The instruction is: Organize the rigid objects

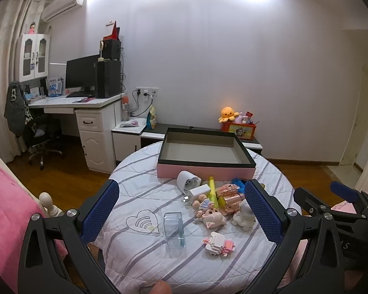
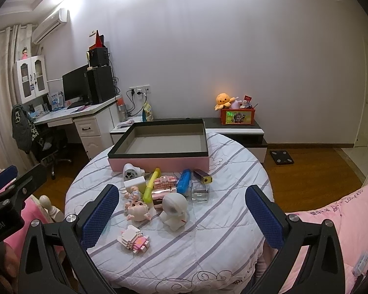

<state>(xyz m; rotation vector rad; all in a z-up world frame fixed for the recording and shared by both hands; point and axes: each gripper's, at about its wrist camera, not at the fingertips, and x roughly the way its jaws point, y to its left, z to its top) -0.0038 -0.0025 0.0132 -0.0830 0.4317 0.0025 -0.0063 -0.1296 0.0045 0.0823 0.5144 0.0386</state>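
Toys and trinkets heaped on round quilted table (image 2: 208, 232), near side of pink box (image 2: 159, 163).
Left gripper (image 1: 181, 210) and right gripper (image 2: 181, 210) wide open, empty; pile includes piglet doll (image 2: 137, 209), white figurine (image 2: 174, 207), yellow highlighter (image 2: 151, 183).

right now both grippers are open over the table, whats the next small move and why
Probably ease the right gripper down onto the white round-headed figurine and close. Its jaws stand open and empty, that figurine sits nearly centred between them, nearer than most of the pile, and the pink-sided box behind is empty. The left gripper is open too.
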